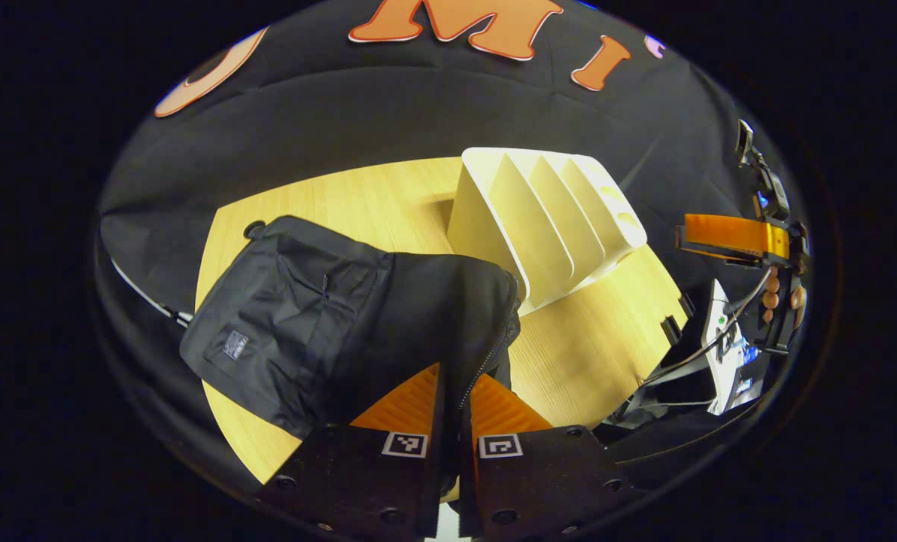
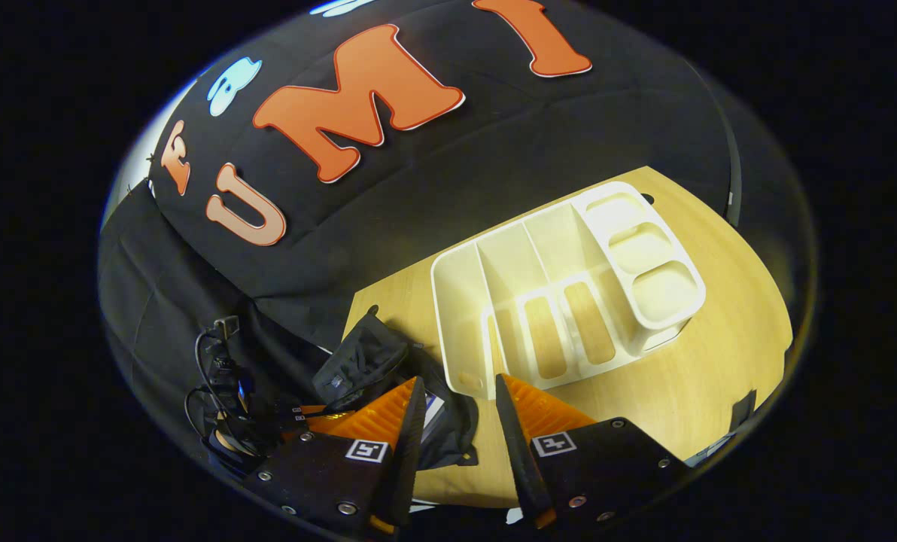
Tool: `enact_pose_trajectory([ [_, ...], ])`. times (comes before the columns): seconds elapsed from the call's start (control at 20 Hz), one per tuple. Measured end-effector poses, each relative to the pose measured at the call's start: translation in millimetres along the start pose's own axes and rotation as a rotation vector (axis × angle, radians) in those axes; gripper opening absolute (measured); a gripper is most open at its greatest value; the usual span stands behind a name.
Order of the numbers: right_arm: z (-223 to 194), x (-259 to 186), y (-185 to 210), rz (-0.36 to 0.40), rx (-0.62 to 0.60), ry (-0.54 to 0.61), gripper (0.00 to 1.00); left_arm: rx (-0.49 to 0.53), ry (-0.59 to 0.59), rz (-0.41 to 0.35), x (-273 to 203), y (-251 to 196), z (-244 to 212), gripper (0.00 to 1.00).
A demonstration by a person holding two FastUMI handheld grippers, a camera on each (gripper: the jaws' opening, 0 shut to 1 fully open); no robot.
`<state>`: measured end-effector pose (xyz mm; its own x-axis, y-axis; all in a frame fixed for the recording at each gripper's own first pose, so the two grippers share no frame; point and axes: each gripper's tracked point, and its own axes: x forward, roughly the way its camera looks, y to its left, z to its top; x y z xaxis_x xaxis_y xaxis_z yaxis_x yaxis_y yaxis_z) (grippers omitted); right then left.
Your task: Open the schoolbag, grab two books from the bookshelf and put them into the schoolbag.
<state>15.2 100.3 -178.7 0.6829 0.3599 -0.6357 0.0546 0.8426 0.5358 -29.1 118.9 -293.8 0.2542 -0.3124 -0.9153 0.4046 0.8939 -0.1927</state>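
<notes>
While the left gripper [image 1: 454, 391] is clamped on the zipper edge of the black schoolbag [image 1: 320, 324] at the table's near left, the right gripper [image 2: 456, 410], jaws apart and holding nothing, hovers just above the bag's mouth, the white bookshelf [image 2: 561, 293] just beyond.

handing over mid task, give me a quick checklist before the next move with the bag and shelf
1. Left hand-held gripper shut on schoolbag zipper edge: ok.
2. Right hand-held gripper open and holding nothing: ok.
3. Schoolbag open: ok, mouth gapes in the right gripper view.
4. Book in the bag: one corner shows inside; second, cannot tell.
5. Books left on bookshelf: not ok, slots look empty.
6. Bag resting on table: ok.
</notes>
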Motion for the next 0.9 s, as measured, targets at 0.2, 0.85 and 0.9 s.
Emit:
enact_pose_trajectory([
  [0.2,14,-23,-37,0.021,-0.085,-0.008,0.57,-0.082,-0.005,0.055,-2,-36,-9,0.28],
  [0.85,92,-82,-67,0.008,-0.334,-0.311,0.82,-0.059,-0.433,0.226,-49,-165,90,0.85],
  [0.9,95,-87,-64,0.002,-0.347,-0.343,0.83,-0.043,-0.496,0.257,-60,-168,107,0.90],
])
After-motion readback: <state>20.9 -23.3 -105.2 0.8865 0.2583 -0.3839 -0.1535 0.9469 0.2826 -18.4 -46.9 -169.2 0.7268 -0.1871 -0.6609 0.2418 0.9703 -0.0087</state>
